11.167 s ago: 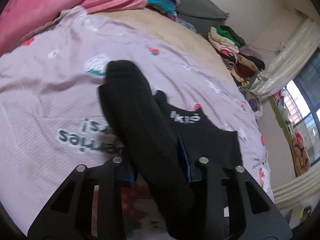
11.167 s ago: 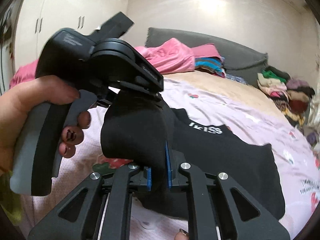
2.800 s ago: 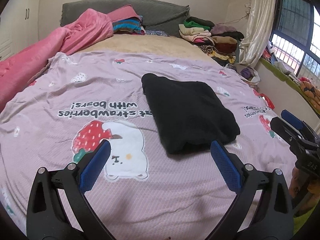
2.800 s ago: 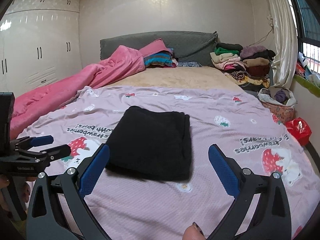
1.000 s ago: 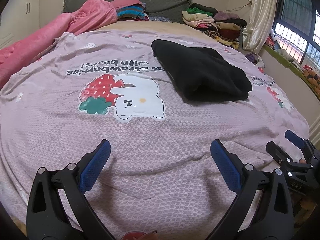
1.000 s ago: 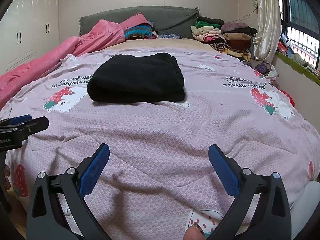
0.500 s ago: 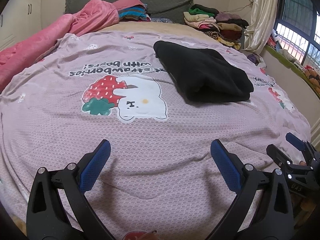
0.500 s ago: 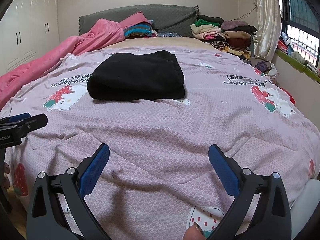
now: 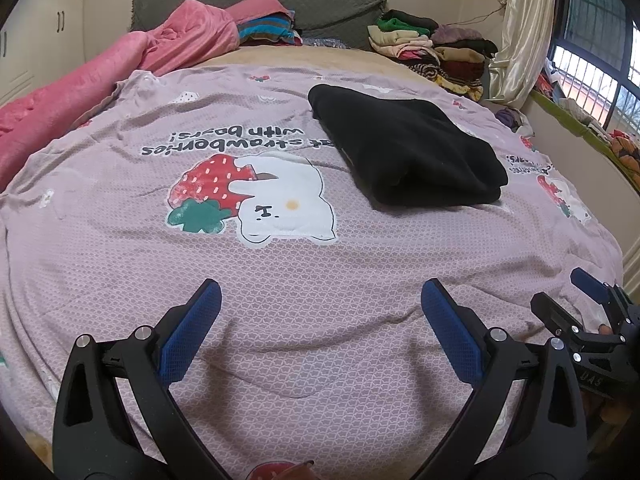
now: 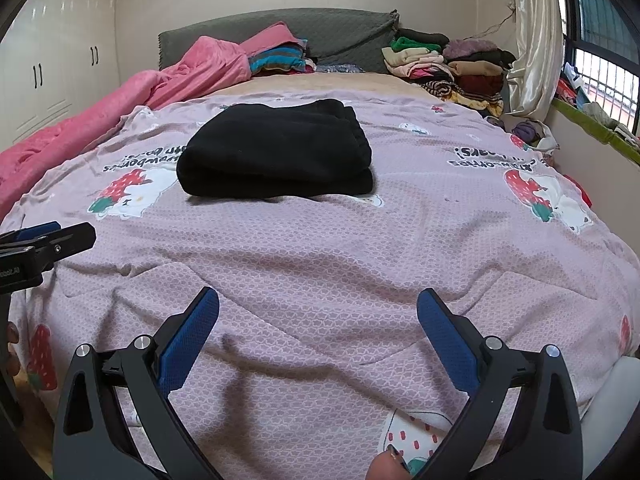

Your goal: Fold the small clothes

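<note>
The black folded garment (image 9: 404, 152) is seen right of centre on the bed (image 9: 280, 280), upper centre in the right view. The left gripper (image 9: 320, 328) and right gripper (image 10: 318, 330) are held spread wide and empty. The fold could be loosened if its layers are snagged.

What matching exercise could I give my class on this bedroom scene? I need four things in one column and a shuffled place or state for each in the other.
Things:
1. black garment
2. left gripper
3. pink blanket
4. clothes pile

States or places:
A. bunched along the left side of the bed
B. folded, lying on the lilac bedspread
C. stacked at the far right by the curtain
D. open, holding nothing

Pairs: 1-B, 2-D, 3-A, 4-C
</note>
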`<move>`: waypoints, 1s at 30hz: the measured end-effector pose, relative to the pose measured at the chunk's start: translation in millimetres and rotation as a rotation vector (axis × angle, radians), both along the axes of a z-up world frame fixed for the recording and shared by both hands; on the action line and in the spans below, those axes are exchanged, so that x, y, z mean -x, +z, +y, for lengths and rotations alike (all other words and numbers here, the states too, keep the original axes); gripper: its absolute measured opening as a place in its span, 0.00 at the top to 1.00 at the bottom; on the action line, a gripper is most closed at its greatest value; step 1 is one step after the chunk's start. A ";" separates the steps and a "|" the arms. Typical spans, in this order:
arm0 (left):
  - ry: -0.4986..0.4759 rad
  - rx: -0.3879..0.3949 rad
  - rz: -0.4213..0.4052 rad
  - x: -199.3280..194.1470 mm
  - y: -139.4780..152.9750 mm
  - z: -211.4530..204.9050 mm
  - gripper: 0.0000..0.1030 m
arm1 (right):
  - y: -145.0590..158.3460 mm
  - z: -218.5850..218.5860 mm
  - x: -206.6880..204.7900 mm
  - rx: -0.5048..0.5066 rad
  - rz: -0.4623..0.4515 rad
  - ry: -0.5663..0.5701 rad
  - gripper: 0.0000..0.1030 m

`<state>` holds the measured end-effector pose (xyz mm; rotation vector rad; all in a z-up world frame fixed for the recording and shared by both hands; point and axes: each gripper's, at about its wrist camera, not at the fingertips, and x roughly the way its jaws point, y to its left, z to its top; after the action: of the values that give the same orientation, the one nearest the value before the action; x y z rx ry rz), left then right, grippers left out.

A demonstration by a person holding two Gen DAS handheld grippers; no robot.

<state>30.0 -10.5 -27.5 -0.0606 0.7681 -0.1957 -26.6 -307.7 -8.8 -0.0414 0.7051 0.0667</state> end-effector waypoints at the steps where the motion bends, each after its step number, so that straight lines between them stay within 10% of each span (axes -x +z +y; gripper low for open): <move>1: 0.000 -0.001 0.001 -0.1 -0.1 -0.1 0.09 | -0.2 0.6 0.2 0.002 -0.001 0.000 0.04; 30: 0.000 -0.007 -0.002 1.8 1.9 -0.6 0.09 | -1.7 -0.4 1.4 -0.007 0.007 -0.002 0.04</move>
<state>28.2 -11.1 -25.6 -0.0537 0.7665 -0.1925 -28.0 -308.1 -10.5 -0.0337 0.7119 0.0678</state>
